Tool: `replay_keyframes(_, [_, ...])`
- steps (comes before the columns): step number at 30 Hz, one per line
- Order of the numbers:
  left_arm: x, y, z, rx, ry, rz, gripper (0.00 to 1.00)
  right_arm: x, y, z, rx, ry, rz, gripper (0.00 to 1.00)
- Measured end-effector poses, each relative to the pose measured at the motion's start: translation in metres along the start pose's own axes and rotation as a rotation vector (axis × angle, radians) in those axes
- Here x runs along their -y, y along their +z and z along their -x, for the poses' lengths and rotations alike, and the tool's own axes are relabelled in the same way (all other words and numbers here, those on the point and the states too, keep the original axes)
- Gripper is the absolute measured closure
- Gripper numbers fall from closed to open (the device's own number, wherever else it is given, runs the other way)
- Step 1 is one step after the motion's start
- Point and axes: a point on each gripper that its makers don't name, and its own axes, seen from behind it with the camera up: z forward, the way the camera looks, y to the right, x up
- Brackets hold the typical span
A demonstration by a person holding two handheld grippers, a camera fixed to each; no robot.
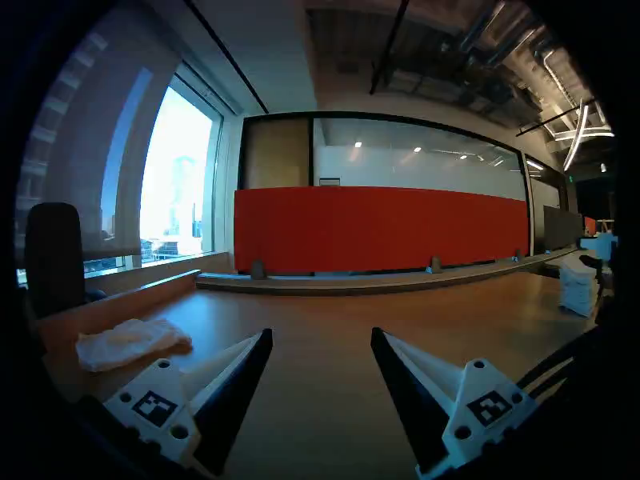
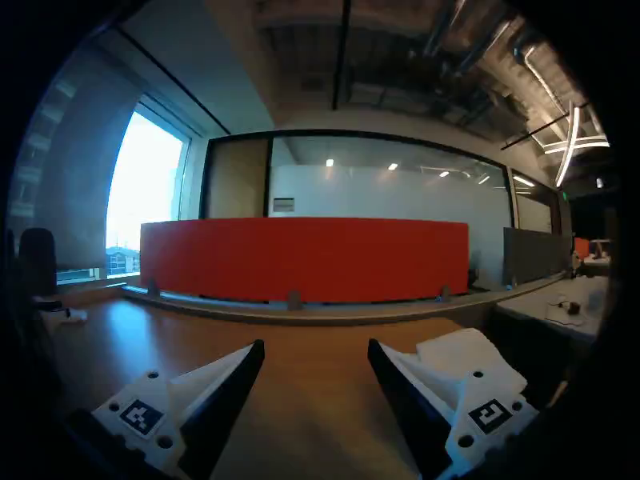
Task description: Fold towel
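In the left gripper view a crumpled white towel (image 1: 128, 342) lies on the wooden table (image 1: 320, 320), left of and just beyond my left gripper (image 1: 322, 344). That gripper is open, nothing between its fingers. A stack of folded white towels (image 1: 578, 288) sits at the table's far right. In the right gripper view my right gripper (image 2: 316, 352) is open and empty above the table (image 2: 304, 360). The folded white stack (image 2: 460, 352) lies just behind its right finger. The crumpled towel (image 2: 70, 316) is small at the far left.
A red partition (image 1: 376, 228) runs along the table's far edge, with glass walls behind it. A dark chair back (image 1: 53, 256) stands at the left by the window. A second desk (image 2: 560, 304) with small items lies to the right.
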Motion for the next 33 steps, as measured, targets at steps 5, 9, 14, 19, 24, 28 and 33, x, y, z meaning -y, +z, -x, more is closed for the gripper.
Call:
replay_keyframes(5, [0.0,0.0,0.0,0.0,0.0,0.0,0.09,0.001,0.004,0.017,0.012,0.003,0.004,0.0])
replay_keyframes(9, [0.0,0.0,0.0,0.0,0.0,0.0,0.09,-0.001,0.008,0.028,0.025,0.001,0.011,0.0])
replay_keyframes(14, [0.0,0.0,0.001,0.0,0.0,0.0,0.09,-0.009,0.012,0.04,0.044,0.022,0.037,0.0])
replay_keyframes(19, [-0.001,0.0,0.001,0.0,0.0,0.0,0.09,-0.013,0.014,0.048,0.054,0.024,0.048,0.0])
replay_keyframes(24, [-0.001,0.001,0.001,0.0,0.0,0.0,0.09,-0.011,0.015,0.055,0.057,0.006,0.039,0.0])
replay_keyframes(28, [-0.001,0.001,0.001,0.0,0.0,0.0,0.09,-0.01,0.013,0.057,0.057,0.001,0.03,0.0])
replay_keyframes(33, [-0.001,0.0,0.002,-0.001,0.0,0.0,0.09,-0.008,0.01,0.058,0.049,0.005,0.024,0.0])
